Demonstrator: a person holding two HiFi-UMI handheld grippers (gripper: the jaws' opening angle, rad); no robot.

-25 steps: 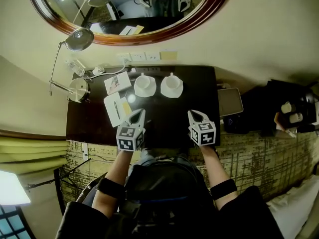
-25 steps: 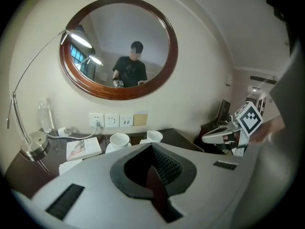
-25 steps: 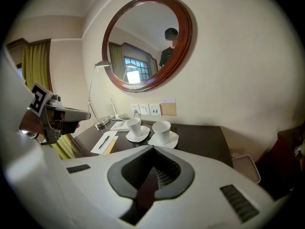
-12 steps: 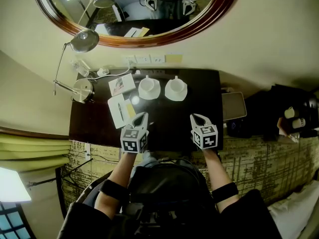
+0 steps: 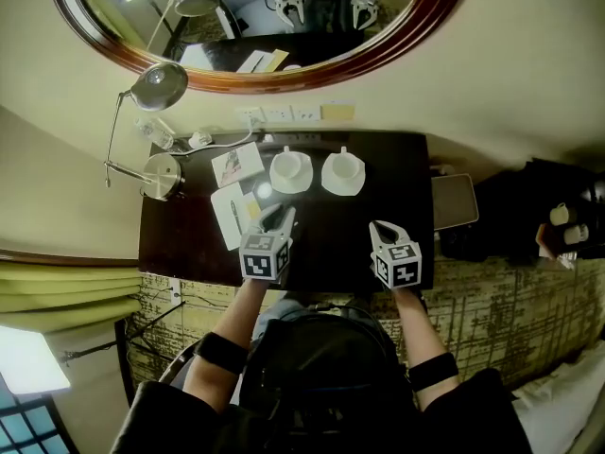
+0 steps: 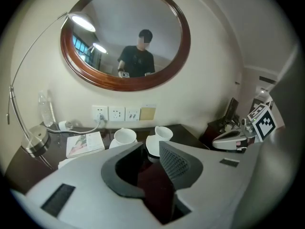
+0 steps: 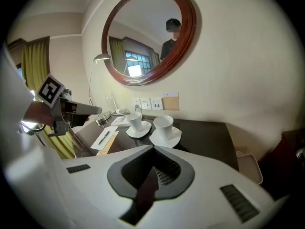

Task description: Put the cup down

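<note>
2 cups (image 5: 289,169) (image 5: 342,170) sit at far edge of the desk (image 5: 402,201); left gripper (image 5: 281,218) just opening, empty; right gripper (image 5: 383,227) clenched.

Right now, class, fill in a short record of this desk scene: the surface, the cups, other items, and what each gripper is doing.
surface: dark desk below an oval mirror
cups: left cup and right cup, white, side by side at the back, each upright on a saucer
other items: desk lamp, booklet, notepad
left gripper: fingers slightly apart, have just been opening, nothing between them, short of the cups
right gripper: fingers together, empty
</note>
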